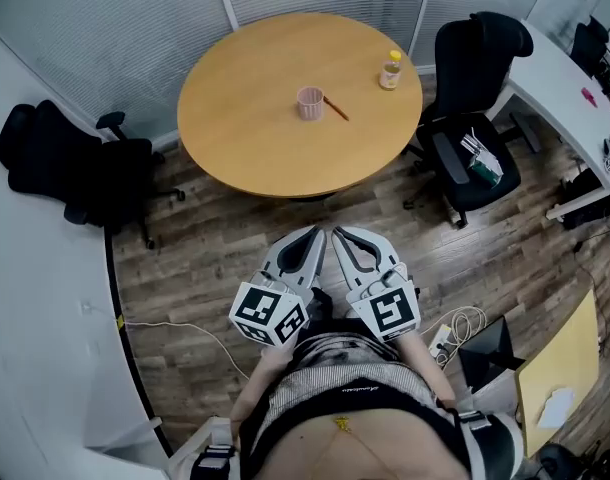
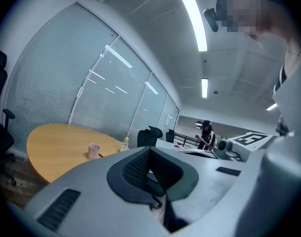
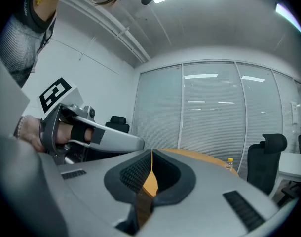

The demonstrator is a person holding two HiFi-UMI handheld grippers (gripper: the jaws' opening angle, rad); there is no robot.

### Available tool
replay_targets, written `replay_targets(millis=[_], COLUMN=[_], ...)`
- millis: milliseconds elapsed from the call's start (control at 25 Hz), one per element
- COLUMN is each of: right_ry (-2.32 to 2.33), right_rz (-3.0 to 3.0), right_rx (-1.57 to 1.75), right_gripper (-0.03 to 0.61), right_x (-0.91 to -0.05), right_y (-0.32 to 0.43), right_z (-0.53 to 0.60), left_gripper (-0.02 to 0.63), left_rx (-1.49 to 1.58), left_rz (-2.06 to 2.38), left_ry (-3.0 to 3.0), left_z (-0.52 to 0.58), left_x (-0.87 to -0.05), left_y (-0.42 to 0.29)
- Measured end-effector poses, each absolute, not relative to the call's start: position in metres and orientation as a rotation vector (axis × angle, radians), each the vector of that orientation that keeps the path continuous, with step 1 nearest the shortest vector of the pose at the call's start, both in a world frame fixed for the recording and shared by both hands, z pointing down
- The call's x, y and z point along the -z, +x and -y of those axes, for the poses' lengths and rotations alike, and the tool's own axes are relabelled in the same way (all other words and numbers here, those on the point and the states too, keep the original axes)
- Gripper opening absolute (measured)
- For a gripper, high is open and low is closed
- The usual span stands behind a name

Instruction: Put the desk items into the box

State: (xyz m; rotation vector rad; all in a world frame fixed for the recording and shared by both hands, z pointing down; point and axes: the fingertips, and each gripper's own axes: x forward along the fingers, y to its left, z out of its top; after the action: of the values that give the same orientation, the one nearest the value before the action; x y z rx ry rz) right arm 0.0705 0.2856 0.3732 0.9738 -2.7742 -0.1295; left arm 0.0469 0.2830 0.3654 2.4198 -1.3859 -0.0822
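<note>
A black chair [image 1: 70, 163] stands left of the round table [image 1: 235, 148]. Just short of the table's near edge, the left gripper [image 1: 313, 234] has its jaws pressed together with nothing between them. A pink cup [image 1: 310, 102] stands near the table's middle, with a pencil [image 1: 336, 109] lying just to its right. The right gripper [image 1: 338, 234], also off the table's near edge, is likewise closed and empty. A small bottle [image 1: 390, 69] stands by the table's right rim. A second chair [image 1: 475, 118] sits right of the table.

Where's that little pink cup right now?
Head view: the pink cup stands near the round table's middle, a brown stick just right of it, a small bottle farther right.
</note>
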Motion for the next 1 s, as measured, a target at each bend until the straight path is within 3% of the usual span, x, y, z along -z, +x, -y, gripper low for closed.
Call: replay_targets(millis=[1000], right_ry=[1.066], right_rz=[2.695], right_rx=[0.125], right_gripper=[0.023], right_x=[-0.391], right_y=[-0.011], right_z=[-0.221], left_gripper=[0.002], left_rx=[0.083], left_rz=[1.248], left_ry=[2.427], left_z=[-0.215], left_x=[-0.384], left_y=[-0.031])
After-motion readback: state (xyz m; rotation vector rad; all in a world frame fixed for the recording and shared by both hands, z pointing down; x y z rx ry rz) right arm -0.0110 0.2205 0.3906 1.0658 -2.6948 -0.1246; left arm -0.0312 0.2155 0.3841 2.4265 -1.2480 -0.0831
